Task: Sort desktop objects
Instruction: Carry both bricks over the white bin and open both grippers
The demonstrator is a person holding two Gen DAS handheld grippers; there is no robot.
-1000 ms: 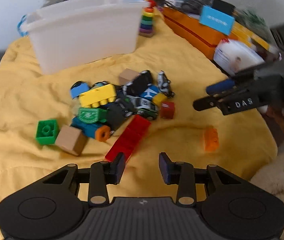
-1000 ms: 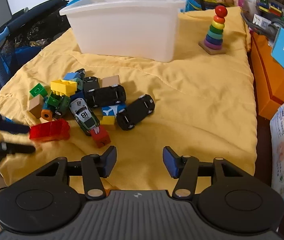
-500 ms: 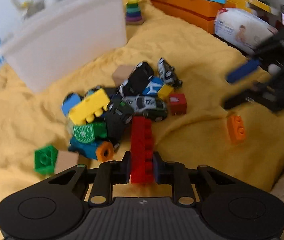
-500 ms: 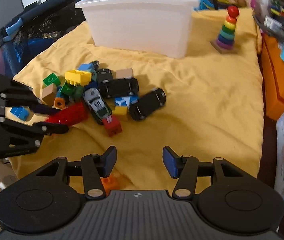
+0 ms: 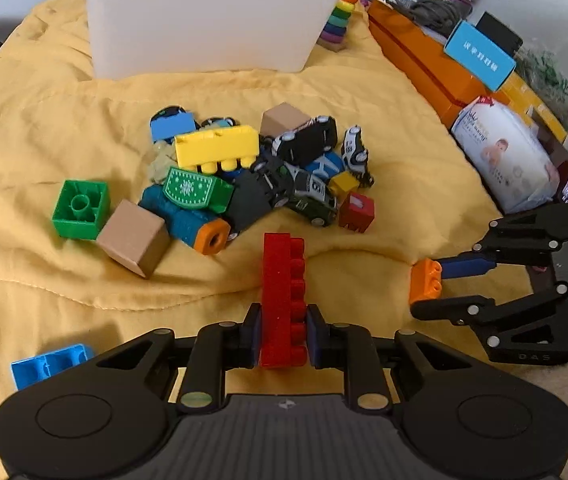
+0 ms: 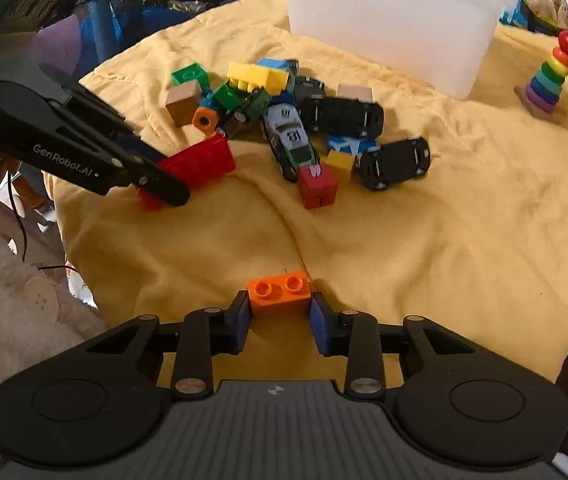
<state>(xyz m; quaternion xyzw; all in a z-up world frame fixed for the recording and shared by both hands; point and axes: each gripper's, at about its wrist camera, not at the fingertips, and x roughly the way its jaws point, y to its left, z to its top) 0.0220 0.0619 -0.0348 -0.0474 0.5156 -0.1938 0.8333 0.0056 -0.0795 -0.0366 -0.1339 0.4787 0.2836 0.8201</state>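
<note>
My left gripper (image 5: 282, 334) is shut on a long red brick (image 5: 282, 296), which also shows in the right wrist view (image 6: 198, 160). My right gripper (image 6: 280, 316) has its fingers around a small orange brick (image 6: 278, 297) that rests on the yellow blanket (image 6: 423, 240); the pads sit at its two ends. The orange brick also shows in the left wrist view (image 5: 425, 282). A pile of toy cars and blocks (image 5: 260, 168) lies mid-blanket. A white plastic bin (image 5: 208, 20) stands behind the pile.
A green brick (image 5: 80, 210), a wooden cube (image 5: 134, 238) and a red cube (image 5: 356, 212) lie around the pile. A blue brick (image 5: 50, 364) lies near left. A rainbow ring stacker (image 6: 549, 76) stands beside the bin. Orange boxes (image 5: 423, 60) and a wipes pack (image 5: 503, 160) line the right edge.
My left gripper closed on the red brick and holds it. My right gripper moved down to the orange brick and brought its fingers in around it.
</note>
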